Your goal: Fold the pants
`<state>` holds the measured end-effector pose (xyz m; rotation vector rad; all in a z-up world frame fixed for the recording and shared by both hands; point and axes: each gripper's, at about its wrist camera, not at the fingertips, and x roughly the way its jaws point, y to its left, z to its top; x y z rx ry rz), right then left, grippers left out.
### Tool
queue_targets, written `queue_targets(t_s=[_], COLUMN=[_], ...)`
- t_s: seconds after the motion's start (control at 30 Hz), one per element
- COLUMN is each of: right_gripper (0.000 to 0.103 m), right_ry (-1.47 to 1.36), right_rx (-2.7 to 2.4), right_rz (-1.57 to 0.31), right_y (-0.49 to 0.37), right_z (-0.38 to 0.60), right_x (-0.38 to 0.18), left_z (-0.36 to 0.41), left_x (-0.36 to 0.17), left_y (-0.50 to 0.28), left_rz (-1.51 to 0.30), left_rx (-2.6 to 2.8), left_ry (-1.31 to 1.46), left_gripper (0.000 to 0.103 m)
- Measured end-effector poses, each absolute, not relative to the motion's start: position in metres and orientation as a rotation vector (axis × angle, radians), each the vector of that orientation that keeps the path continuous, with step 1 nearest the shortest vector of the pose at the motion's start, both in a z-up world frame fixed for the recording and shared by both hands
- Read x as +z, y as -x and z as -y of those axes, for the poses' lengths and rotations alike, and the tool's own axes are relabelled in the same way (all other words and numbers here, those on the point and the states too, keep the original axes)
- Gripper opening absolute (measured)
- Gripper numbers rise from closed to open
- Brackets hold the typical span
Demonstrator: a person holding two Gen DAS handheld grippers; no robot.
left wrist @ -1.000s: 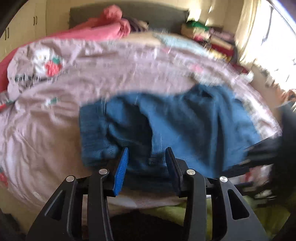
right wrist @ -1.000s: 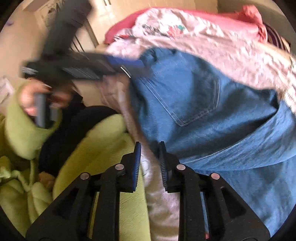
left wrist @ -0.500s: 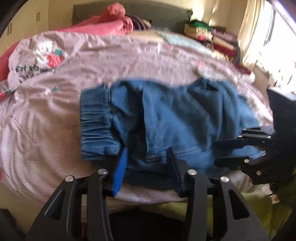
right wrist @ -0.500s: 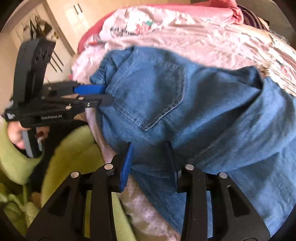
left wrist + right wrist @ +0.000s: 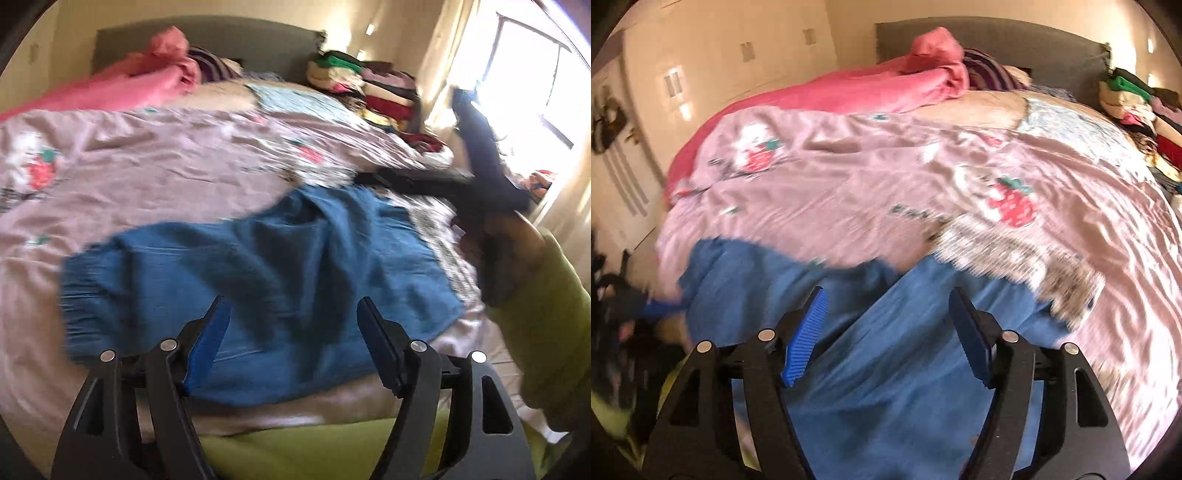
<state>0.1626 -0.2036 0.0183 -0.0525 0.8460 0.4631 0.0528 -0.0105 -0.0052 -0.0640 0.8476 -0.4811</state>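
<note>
Left gripper point(image 5: 293, 319), bottom centre of its view: jaws have just been opening, now spread, nothing pinched. Right gripper point(image 5: 886, 310) likewise: jaws have just been opening, spread, clear of cloth. Blue denim pants point(image 5: 258, 288) lie bunched, filling the lower middle of both views, on the pink strawberry-print bedcover point(image 5: 886, 177). A green sleeve point(image 5: 554, 314) shows at right of the left view. Further back, a pink blanket point(image 5: 886, 88), upper centre; stacked clothes point(image 5: 369, 85) upper right.
</note>
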Motion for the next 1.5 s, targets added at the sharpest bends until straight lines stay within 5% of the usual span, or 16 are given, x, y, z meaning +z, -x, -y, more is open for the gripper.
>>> queue_targets(t_s=[0.4,0.47,0.57,0.73,1.13,1.23,1.5], right_gripper=[0.062,0.062,0.062,0.009,0.005,0.005,0.005], right_ry=[0.101,0.117,0.131,0.129,-0.175,-0.205,-0.276], right_rx=[0.329,0.292,0.243,0.210,0.252,0.228,0.178], right_rz=[-1.029,-1.044,-1.074,-1.062,-0.868,-0.823,-0.819], right_y=[-0.263,-0.273,-0.288,-0.294,-0.204,-0.170,-0.082], right_z=[0.176,0.171,0.168,0.184,0.292,0.318,0.362], right_x=[-0.031,-0.039,-0.053,-0.060,0.017,0.032,0.036], left_z=[0.076,0.078,0.079,0.078,0.074,0.076,0.075], left_x=[-0.061,-0.065,-0.068,-0.067,-0.052,-0.049,-0.035], left_y=[-0.103,-0.109,-0.111,-0.109,-0.089,-0.086,-0.081], left_rz=[-1.014,-1.021,-1.029,-1.022,-0.963,-0.942,-0.875], left_rx=[-0.605,-0.602,-0.608,-0.621,-0.595,-0.574,-0.589], left_ry=[0.072,0.064,0.066,0.071,0.032,0.019,-0.077], left_gripper=[0.066,0.046,0.037,0.037,0.049,0.005,0.004])
